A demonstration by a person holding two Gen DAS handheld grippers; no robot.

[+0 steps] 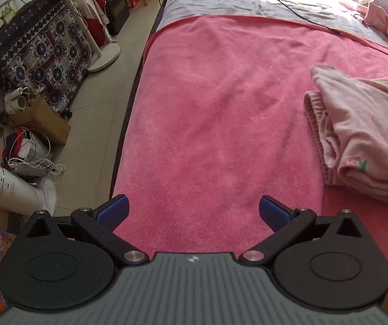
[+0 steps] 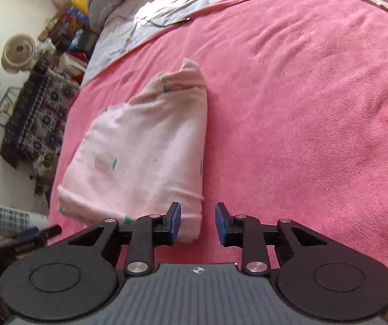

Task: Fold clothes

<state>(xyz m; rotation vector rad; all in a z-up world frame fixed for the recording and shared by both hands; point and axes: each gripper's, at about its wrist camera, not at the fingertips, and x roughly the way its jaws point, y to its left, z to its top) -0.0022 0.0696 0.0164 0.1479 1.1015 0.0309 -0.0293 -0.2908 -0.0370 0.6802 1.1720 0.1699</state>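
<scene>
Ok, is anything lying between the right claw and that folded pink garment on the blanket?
Nothing visible. The right claw stands open right at the near corner of the folded pink garment, with only bare pink blanket around it. The black cable lies far off, near the blanket's far edge.

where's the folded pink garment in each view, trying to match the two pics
Left wrist view: folded pink garment at the right edge, right of the open left hand-held gripper.
Right wrist view: it lies left of centre.
Shared landmark: the black cable end at the pink blanket's far edge.
</scene>
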